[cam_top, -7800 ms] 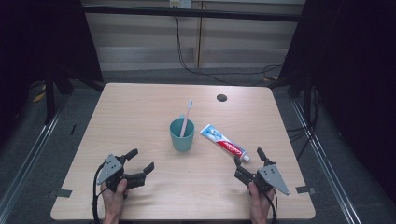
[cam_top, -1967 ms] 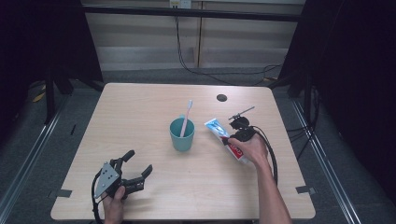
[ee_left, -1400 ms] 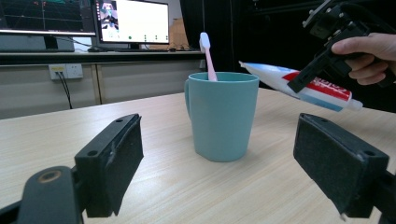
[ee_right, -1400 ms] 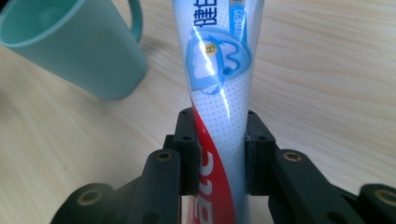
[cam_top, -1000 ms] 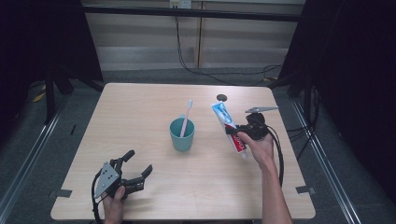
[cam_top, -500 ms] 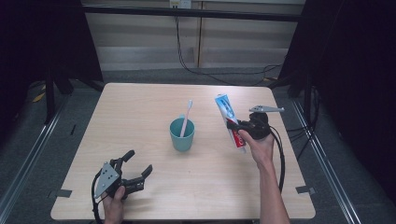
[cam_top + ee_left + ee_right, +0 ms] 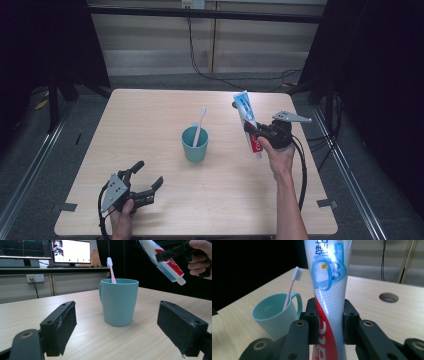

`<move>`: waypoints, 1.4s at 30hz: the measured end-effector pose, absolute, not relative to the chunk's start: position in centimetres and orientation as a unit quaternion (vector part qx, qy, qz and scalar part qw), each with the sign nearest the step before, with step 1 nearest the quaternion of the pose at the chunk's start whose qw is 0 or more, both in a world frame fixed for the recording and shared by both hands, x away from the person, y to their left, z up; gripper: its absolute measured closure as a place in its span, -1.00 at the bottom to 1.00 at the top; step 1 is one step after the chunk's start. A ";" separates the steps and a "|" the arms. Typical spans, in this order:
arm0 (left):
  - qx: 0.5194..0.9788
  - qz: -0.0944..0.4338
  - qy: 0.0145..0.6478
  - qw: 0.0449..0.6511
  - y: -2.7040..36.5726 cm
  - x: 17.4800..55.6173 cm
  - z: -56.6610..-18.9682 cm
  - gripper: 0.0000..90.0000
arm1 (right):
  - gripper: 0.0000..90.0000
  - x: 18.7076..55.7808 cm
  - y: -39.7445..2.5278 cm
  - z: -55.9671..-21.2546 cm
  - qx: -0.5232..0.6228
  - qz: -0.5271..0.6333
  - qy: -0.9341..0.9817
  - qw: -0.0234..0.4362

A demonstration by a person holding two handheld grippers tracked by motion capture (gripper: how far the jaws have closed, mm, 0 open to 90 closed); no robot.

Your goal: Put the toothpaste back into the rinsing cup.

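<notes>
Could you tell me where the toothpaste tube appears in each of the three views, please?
High view: toothpaste tube right of centre, lifted, clamped by the right gripper.
Left gripper view: top right corner, cap end down.
Right gripper view: centre, between the jaws.
Shared landmark: teal cup with the toothbrush.

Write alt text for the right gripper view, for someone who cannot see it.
A toothpaste tube stands clamped between the two black jaws of the right tool, rising out of the top of the picture. Behind it on the left, a teal cup holding a pink toothbrush sits on a wooden table.
</notes>
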State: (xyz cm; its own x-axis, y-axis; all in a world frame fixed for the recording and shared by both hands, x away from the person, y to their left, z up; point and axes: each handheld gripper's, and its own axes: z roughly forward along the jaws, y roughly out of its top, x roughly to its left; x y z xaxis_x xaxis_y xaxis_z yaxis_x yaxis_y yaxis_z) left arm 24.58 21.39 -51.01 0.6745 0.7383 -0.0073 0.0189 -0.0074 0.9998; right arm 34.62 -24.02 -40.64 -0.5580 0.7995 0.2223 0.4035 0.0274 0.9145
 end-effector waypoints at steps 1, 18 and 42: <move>0.653 0.281 0.290 0.641 21.4 24.6 -51.0 -0.65 | 0.59 34.5 -24.0 -40.6 0.429 0.551 0.691 0.186; 0.654 0.281 0.289 0.640 21.4 24.6 -51.0 -0.65 | 0.59 34.2 -23.5 -39.6 0.413 0.596 0.656 0.210; 0.650 0.278 0.292 0.644 21.3 24.6 -51.0 -0.65 | 0.58 35.5 -19.9 -38.2 0.385 0.602 0.672 0.194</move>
State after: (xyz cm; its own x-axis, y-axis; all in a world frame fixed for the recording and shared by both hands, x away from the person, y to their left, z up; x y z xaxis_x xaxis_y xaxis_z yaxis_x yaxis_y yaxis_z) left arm 24.56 21.34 -51.02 0.6747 0.7379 -0.0152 0.0229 -0.0003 0.9997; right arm 35.49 -19.87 -38.20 -0.6283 0.7508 0.2037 0.2848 -0.0216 0.9583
